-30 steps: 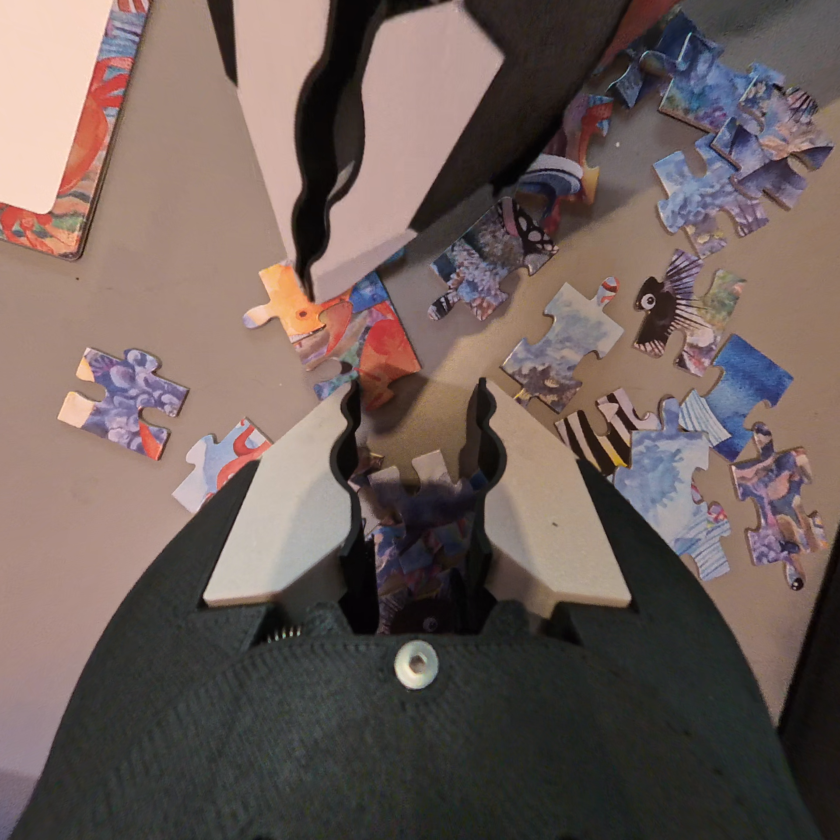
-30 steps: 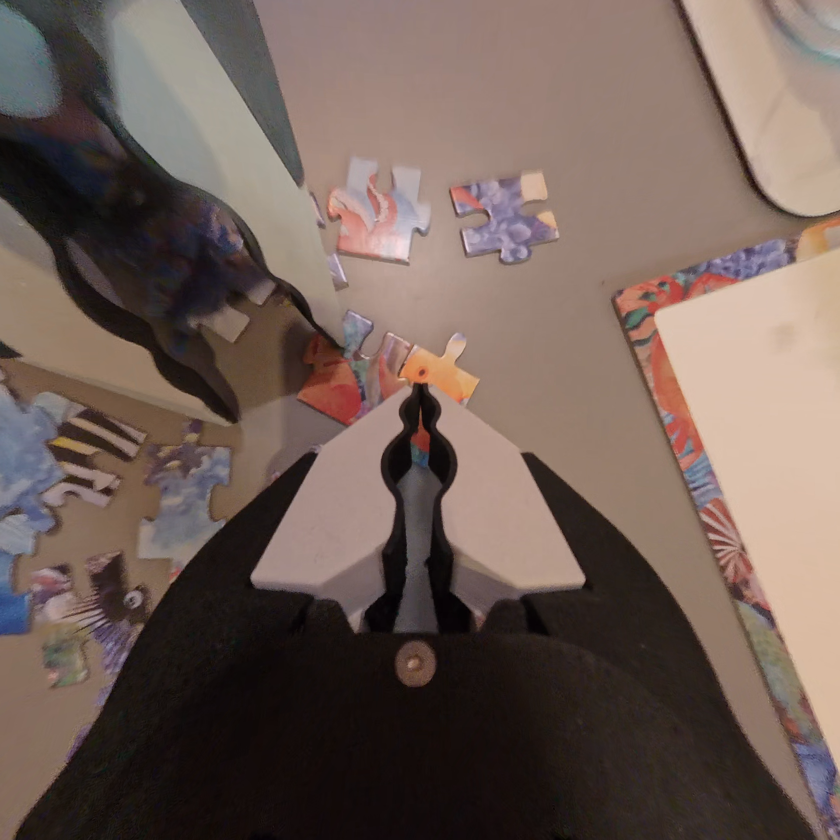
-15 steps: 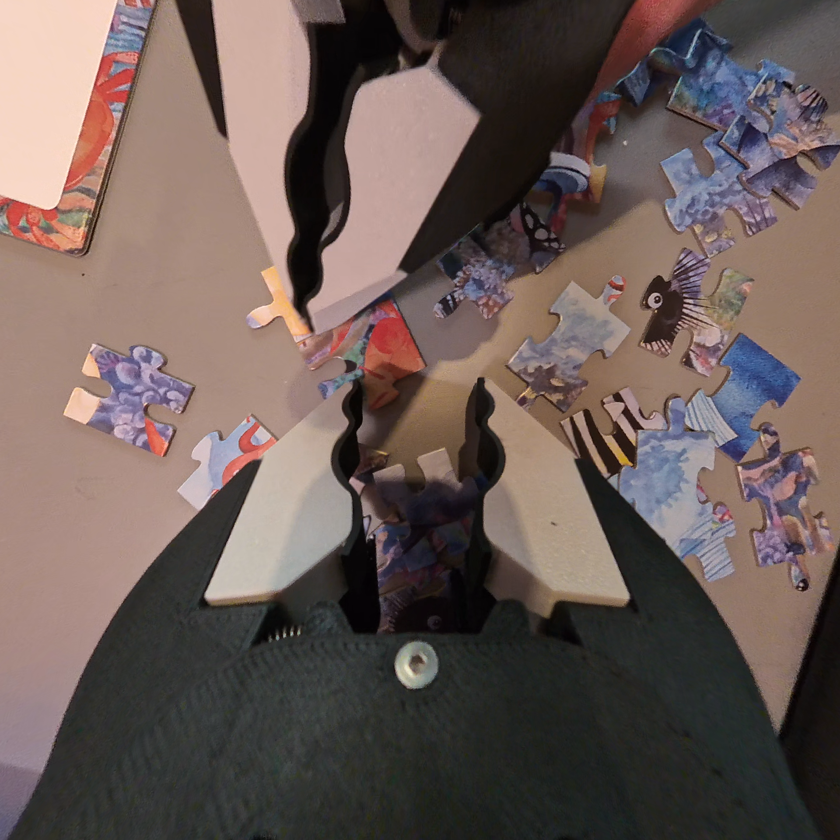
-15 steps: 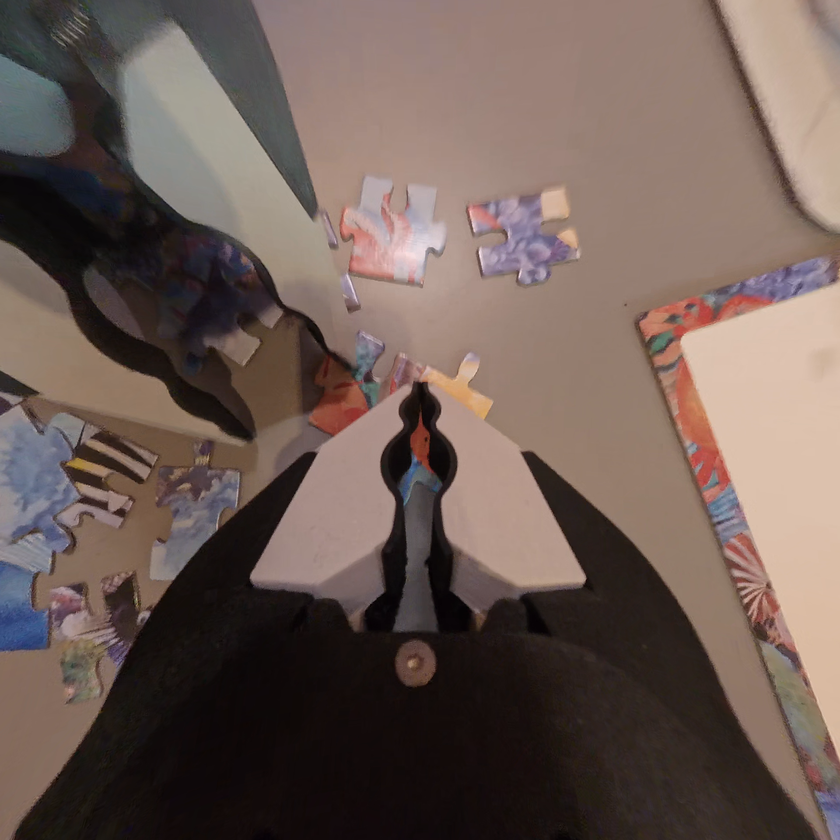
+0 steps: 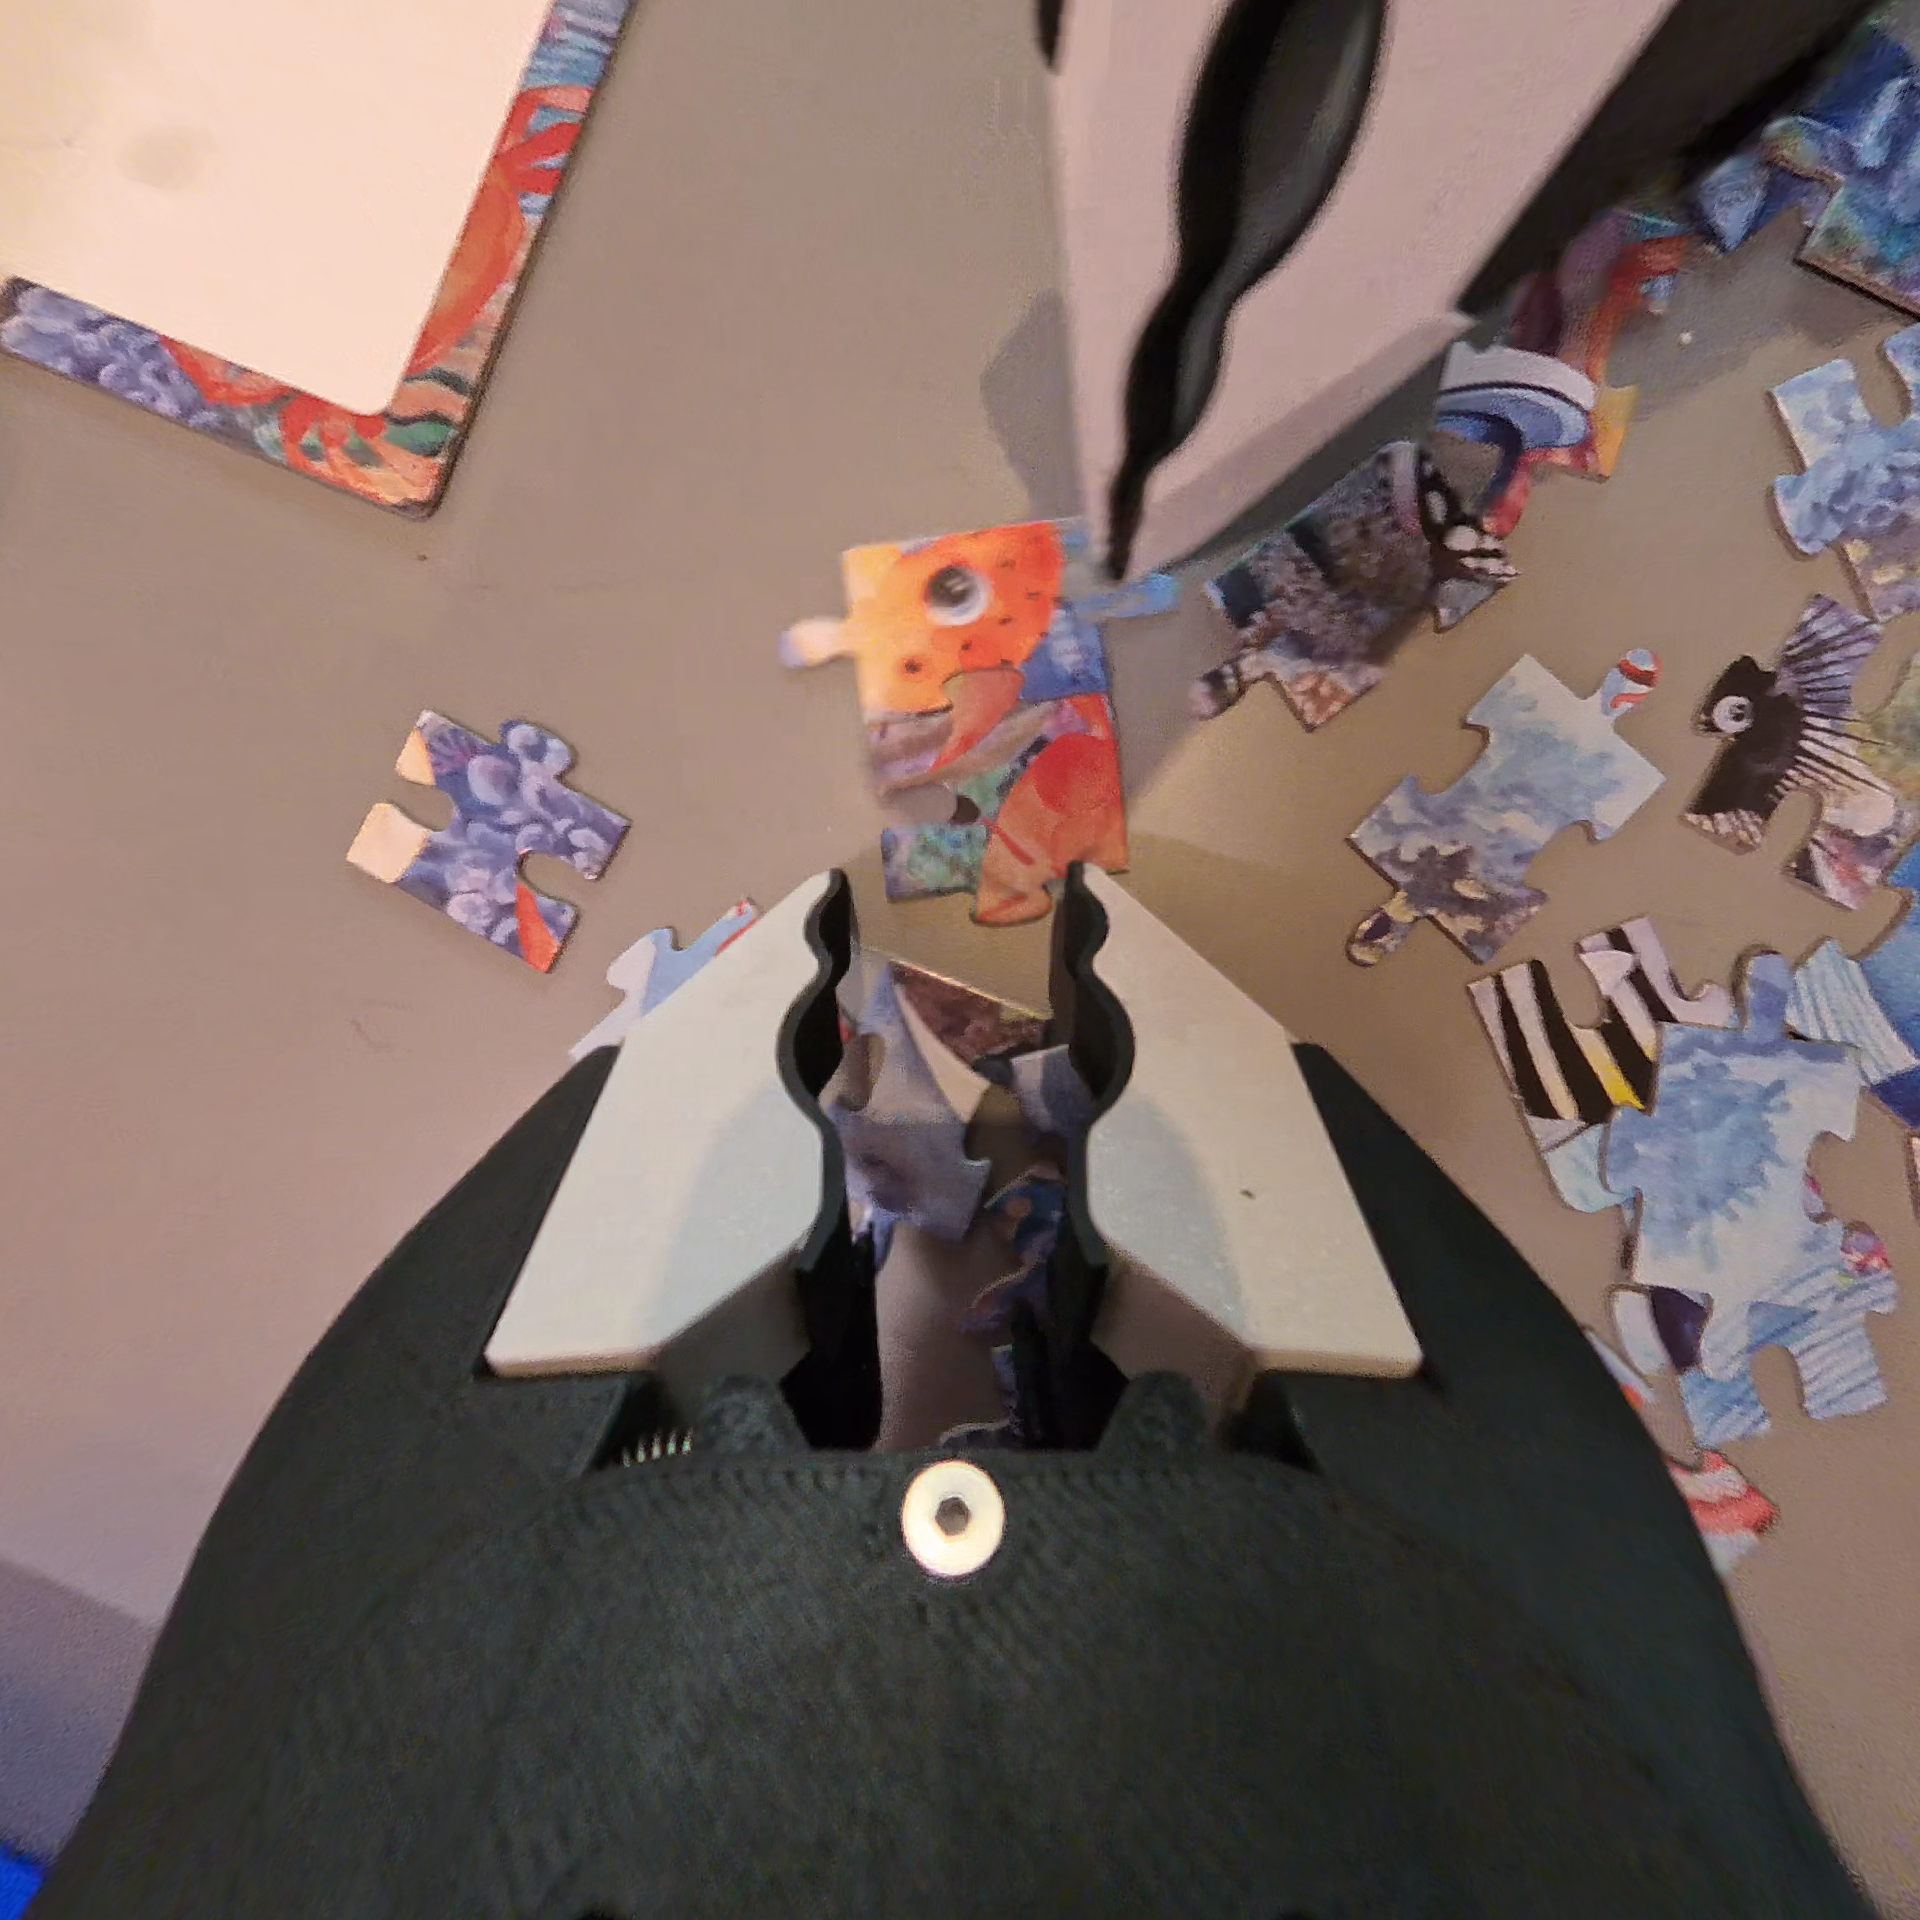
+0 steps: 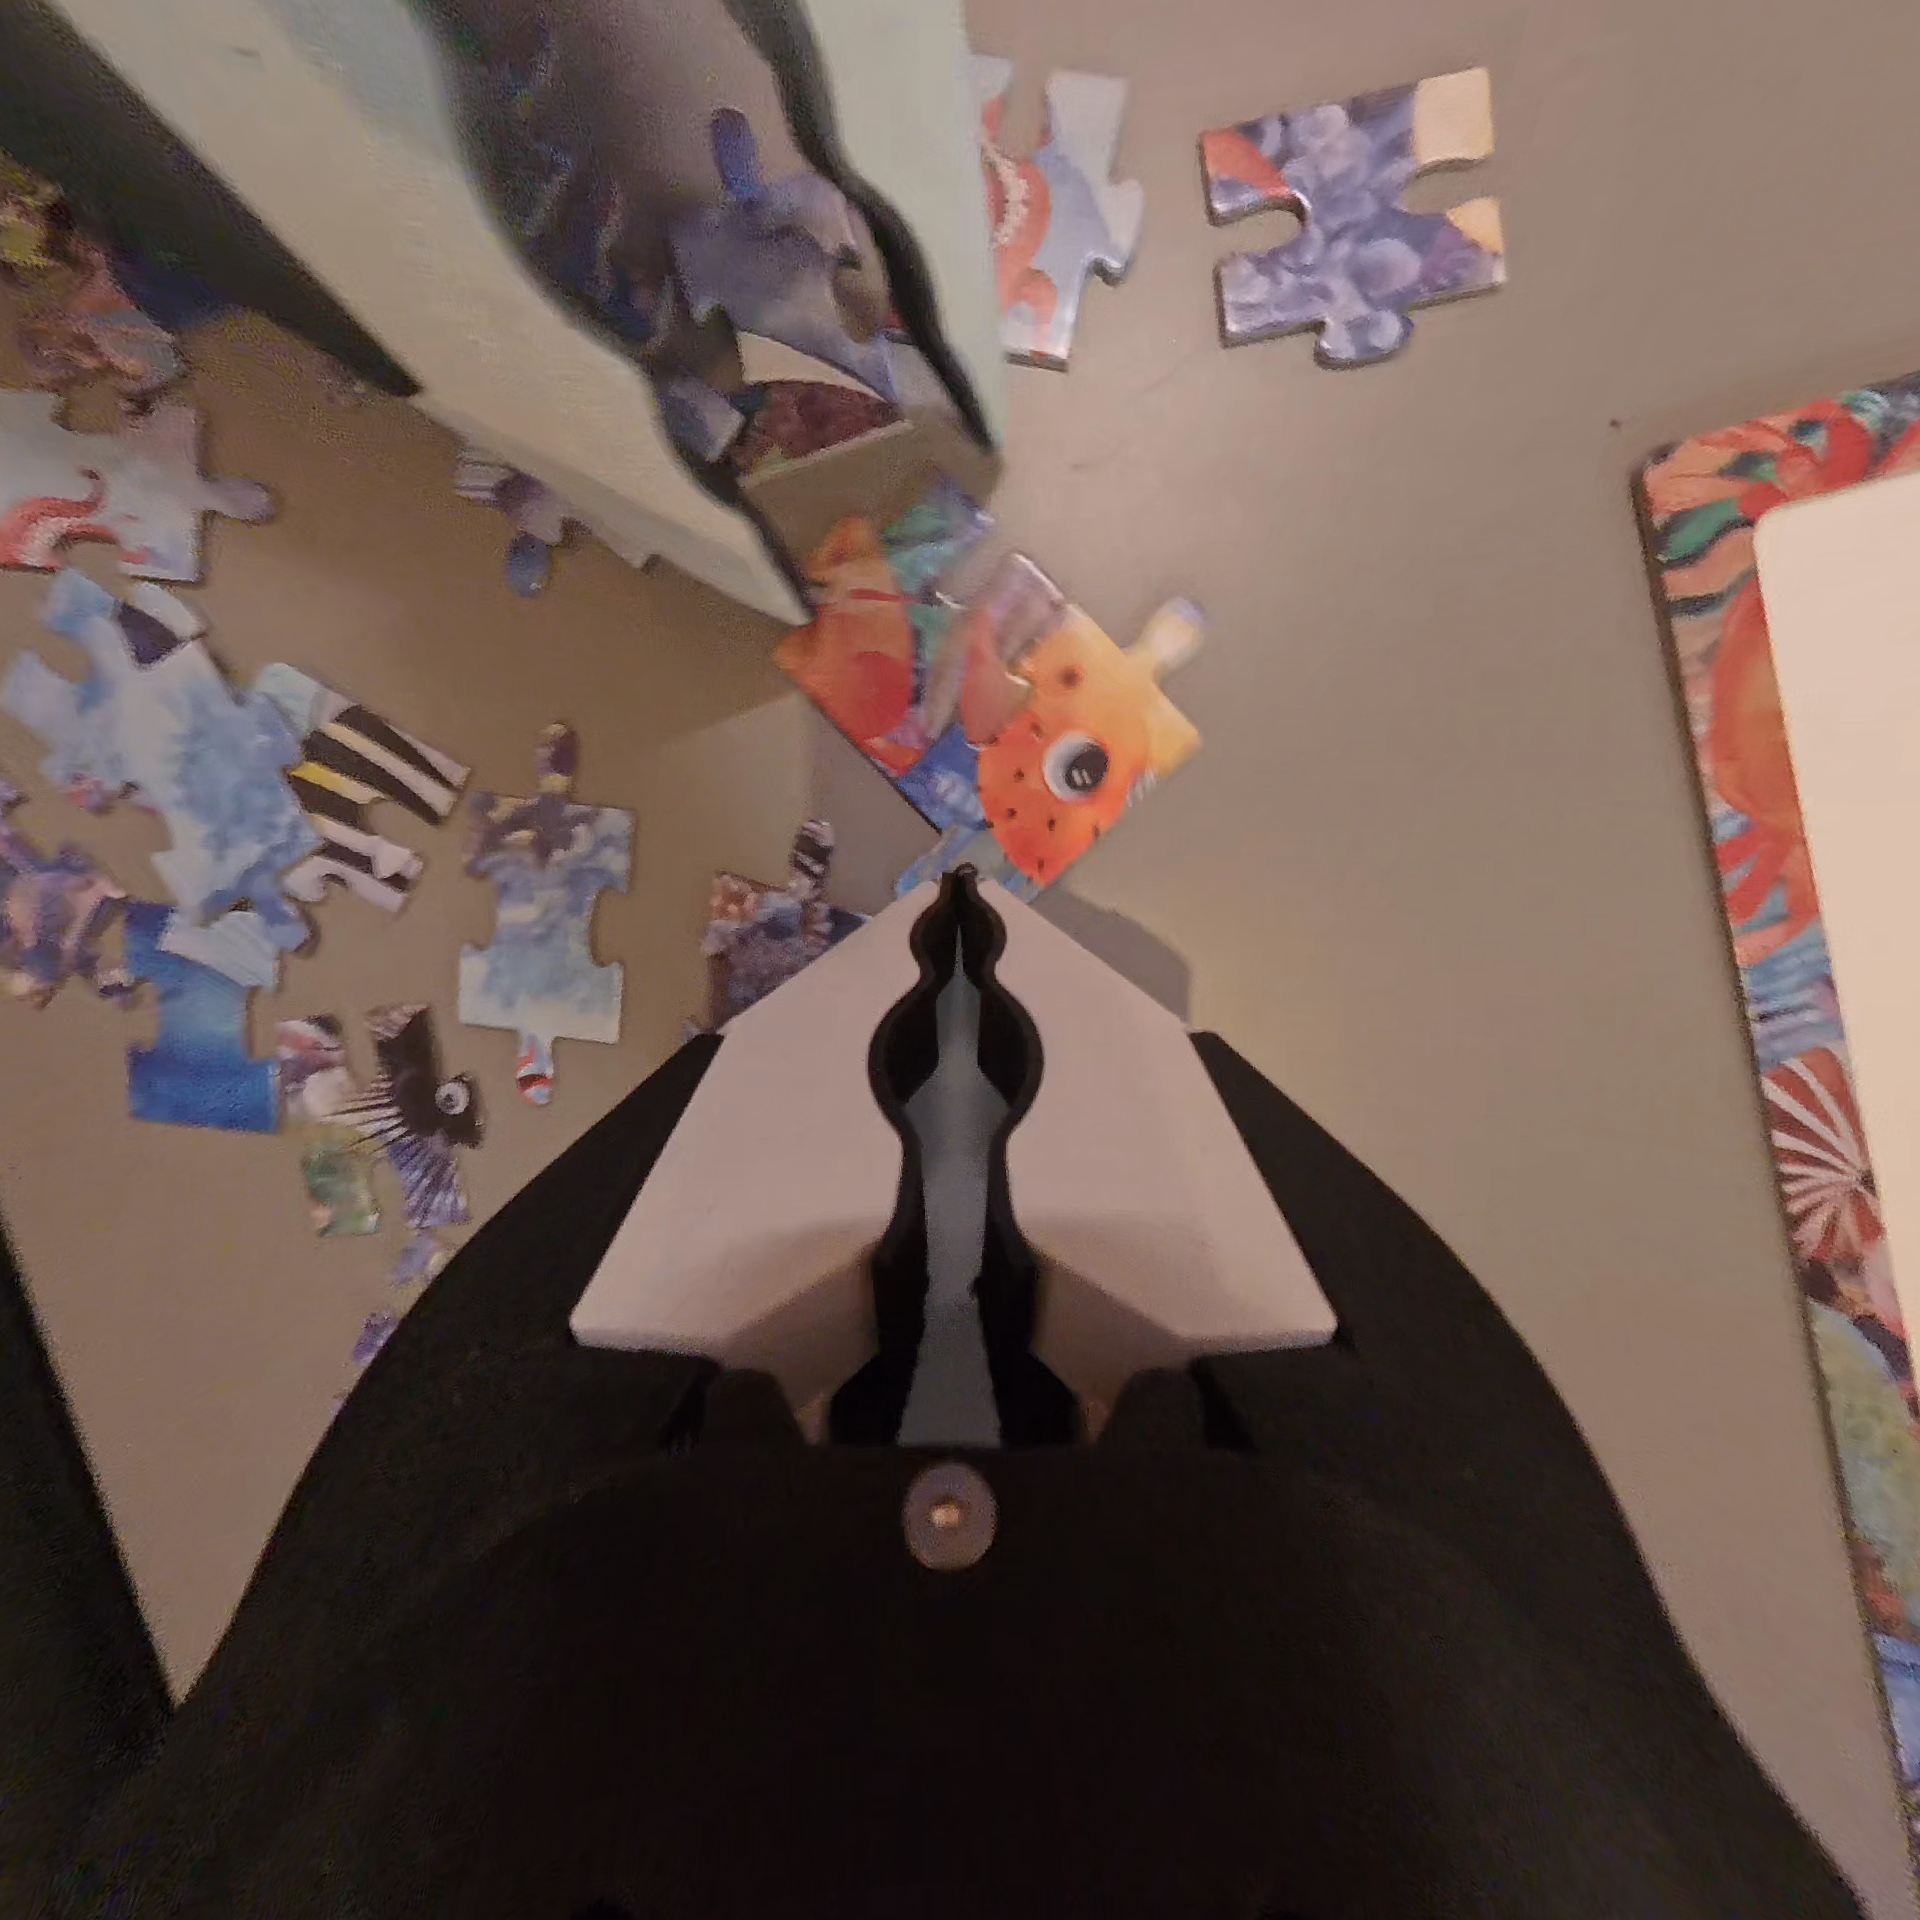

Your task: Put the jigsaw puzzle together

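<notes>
My left gripper (image 5: 956, 883) is shut on a blue-purple puzzle piece (image 5: 914, 1132), held tilted just above the table. Right before its tips lie two joined pieces with an orange fish (image 5: 987, 717). My right gripper (image 6: 961, 878) is shut and empty, its tips at the near edge of the orange fish pieces (image 6: 997, 717). It also shows in the left wrist view (image 5: 1117, 561), above those pieces. The left gripper (image 6: 894, 530) with its held piece (image 6: 769, 239) shows in the right wrist view. The puzzle frame (image 5: 488, 239) lies at the far left of the left wrist view.
Several loose pieces lie scattered to the right in the left wrist view (image 5: 1714, 1143). A purple piece (image 5: 488, 831) and a red-and-blue piece (image 6: 1049, 208) lie apart near the frame (image 6: 1704, 644). The frame's inside is bare white. Spacing between my two grippers at the tips: around 7 cm.
My right gripper has drawn back off the orange fish pieces, which now show whole. My left gripper has shifted with the blue-purple piece, which now sits more tilted in the jaws.
</notes>
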{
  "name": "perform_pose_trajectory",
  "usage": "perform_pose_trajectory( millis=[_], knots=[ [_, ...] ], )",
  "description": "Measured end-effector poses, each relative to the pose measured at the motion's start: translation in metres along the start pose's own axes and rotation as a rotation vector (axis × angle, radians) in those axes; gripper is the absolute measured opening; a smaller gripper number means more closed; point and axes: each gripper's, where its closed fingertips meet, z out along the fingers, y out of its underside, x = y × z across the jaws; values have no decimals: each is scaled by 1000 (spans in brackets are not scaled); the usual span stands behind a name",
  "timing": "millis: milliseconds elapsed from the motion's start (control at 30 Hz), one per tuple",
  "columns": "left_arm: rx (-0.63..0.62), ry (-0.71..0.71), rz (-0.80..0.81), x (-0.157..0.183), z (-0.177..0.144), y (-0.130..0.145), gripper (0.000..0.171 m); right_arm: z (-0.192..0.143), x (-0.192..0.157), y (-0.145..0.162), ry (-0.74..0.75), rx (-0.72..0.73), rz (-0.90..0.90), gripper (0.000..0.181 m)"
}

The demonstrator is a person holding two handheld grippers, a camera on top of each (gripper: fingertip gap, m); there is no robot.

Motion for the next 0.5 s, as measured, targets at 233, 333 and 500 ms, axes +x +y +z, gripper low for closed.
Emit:
perform_pose_trajectory(
  millis=[233, 333, 500],
  knots=[
    [-12, -246, 48, -41, -5, 3, 35, -5, -19, 2, -150, 17, 22, 0],
    [6, -230, 20, -44, -8, 4, 34, -17, -7, -6, -116, 95, 42, 0],
    [40, -230, -24, -53, -22, 5, 34, -25, 13, -9, -35, 144, 75, 27]
  ],
)
